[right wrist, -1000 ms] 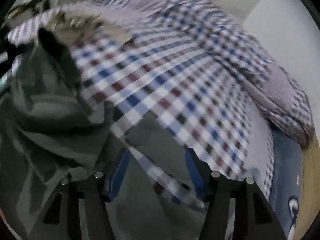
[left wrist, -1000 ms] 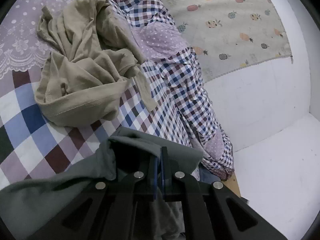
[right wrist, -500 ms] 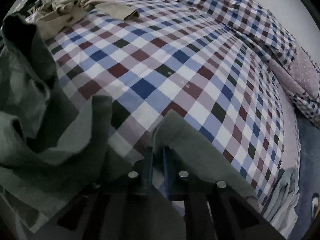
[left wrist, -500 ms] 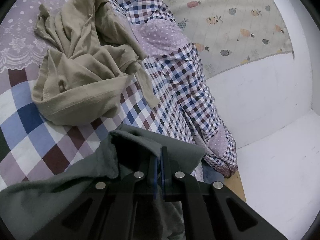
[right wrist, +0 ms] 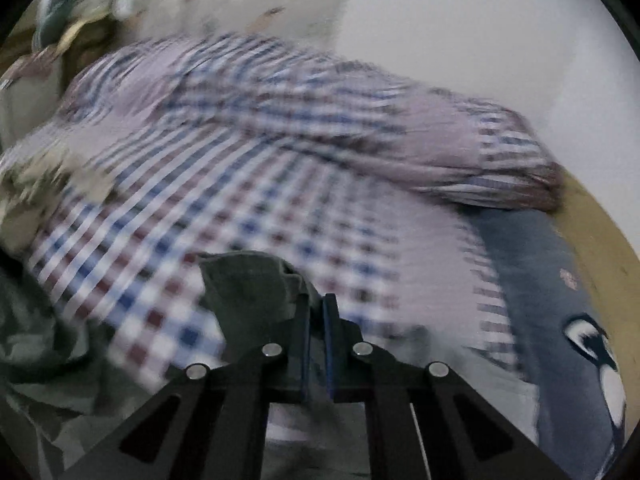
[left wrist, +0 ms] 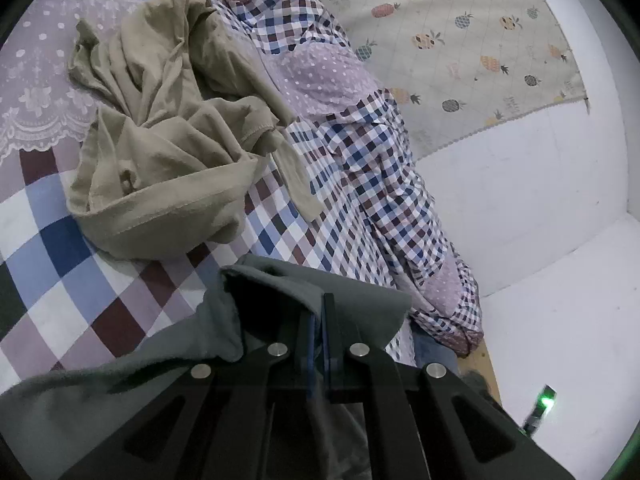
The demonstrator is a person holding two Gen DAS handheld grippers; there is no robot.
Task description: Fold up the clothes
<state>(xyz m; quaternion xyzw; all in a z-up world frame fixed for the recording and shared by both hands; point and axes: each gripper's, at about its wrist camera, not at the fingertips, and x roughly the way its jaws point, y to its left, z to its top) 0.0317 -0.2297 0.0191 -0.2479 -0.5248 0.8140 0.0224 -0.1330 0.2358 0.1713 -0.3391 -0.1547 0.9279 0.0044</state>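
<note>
Both grippers are clenched on the grey garment (left wrist: pixel 120 396): the left gripper (left wrist: pixel 318 320) pinches a folded edge of it with its jaws pressed together, and the right gripper (right wrist: pixel 316 312) bites another bunched bit of the same cloth, which shows at (right wrist: pixel 248 292). The garment sits low in both views, draped over the near part of the checked bed (left wrist: pixel 48 248) and trailing down under the left gripper; how much of it hangs off the bed edge cannot be told. The step in hand looks like spreading the garment out before the first fold. To do it well, the two grips should be drawn apart until the edge between them runs taut and straight, then lowered together so the cloth lands flat on the checks, clear of the beige garment (left wrist: pixel 168 152) that lies crumpled further up the bed. The right view is blurred, so that hand seems to be in motion; an even pace would keep the cloth from twisting. The garment is too bunched to give a sure long axis; in the left view its visible mass runs from the gripper down toward the lower left. Which end is collar or hem cannot be told.
</note>
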